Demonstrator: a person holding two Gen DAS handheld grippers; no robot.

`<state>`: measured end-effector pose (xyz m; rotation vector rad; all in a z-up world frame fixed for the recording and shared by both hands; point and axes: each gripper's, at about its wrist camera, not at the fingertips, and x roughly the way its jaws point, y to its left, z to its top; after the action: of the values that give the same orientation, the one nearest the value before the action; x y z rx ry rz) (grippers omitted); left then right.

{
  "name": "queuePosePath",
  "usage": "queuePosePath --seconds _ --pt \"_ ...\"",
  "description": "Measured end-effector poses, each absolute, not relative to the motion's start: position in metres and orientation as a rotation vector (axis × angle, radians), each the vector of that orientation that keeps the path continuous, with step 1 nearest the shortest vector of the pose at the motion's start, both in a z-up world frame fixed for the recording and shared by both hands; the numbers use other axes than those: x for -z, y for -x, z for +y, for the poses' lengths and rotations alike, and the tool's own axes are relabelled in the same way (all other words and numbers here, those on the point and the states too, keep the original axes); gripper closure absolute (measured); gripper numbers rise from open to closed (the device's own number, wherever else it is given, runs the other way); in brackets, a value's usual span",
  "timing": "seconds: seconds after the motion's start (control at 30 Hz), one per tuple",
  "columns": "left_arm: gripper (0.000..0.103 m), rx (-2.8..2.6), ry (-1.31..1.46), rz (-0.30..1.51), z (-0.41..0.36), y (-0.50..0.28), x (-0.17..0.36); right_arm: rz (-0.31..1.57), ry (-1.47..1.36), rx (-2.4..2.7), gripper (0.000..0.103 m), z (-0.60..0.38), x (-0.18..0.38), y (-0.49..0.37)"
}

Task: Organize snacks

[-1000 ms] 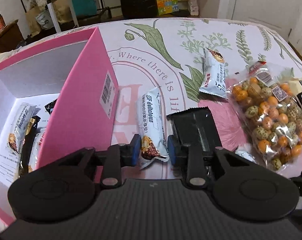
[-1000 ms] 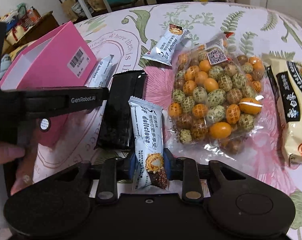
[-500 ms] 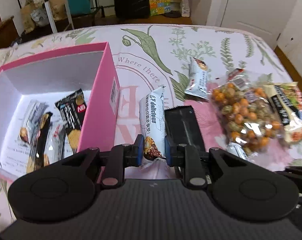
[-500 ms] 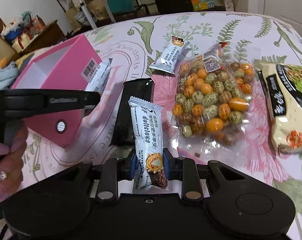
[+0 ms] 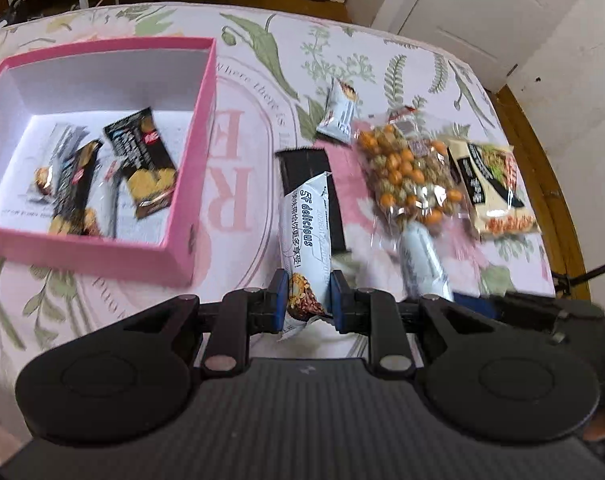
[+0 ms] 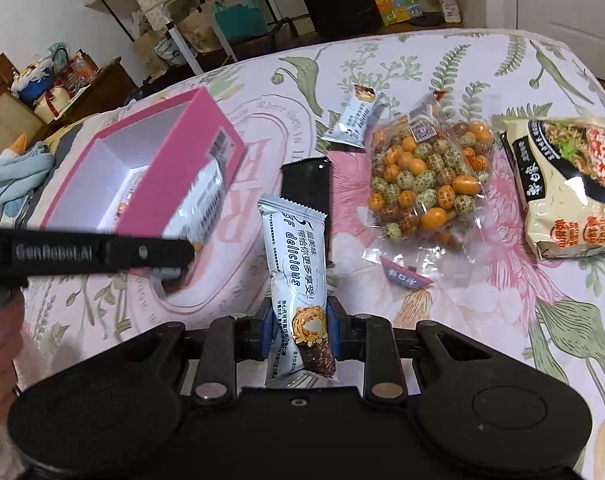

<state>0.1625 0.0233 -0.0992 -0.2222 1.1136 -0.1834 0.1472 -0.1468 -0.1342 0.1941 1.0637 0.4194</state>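
Each gripper, left (image 5: pixel 304 298) and right (image 6: pixel 298 330), clamps its own wafer bar (image 5: pixel 304 232) (image 6: pixel 296 264).

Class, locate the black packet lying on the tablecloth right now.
In the right wrist view, the black packet lies flat mid-table, between the pink box and the bag of nuts.

Both grippers, left (image 5: pixel 304 303) and right (image 6: pixel 298 330), are matte black with blue finger pads (image 5: pixel 277 299), silver screw heads and round embossed discs at 4 and 8 o'clock; white "GenRobot.AI" lettering marks the left one's side
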Motion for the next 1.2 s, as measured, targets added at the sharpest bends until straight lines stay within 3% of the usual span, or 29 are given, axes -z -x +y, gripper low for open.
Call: queuePosePath --seconds 0.47,0.73,1.2 --pt "0.082 0.144 0.241 1.077 0.081 -0.120 0.046 1.085 -0.152 -0.577 0.072 -0.093 0.067 -0.127" --pt "0.082 0.048 0.287 0.962 0.139 -0.136 0.021 0.979 -0.177 -0.713 0.072 -0.040 0.041 -0.150" --pt "0.082 -0.038 0.380 0.992 0.194 -0.221 0.102 0.992 0.063 -0.708 0.072 0.057 0.107 -0.224"
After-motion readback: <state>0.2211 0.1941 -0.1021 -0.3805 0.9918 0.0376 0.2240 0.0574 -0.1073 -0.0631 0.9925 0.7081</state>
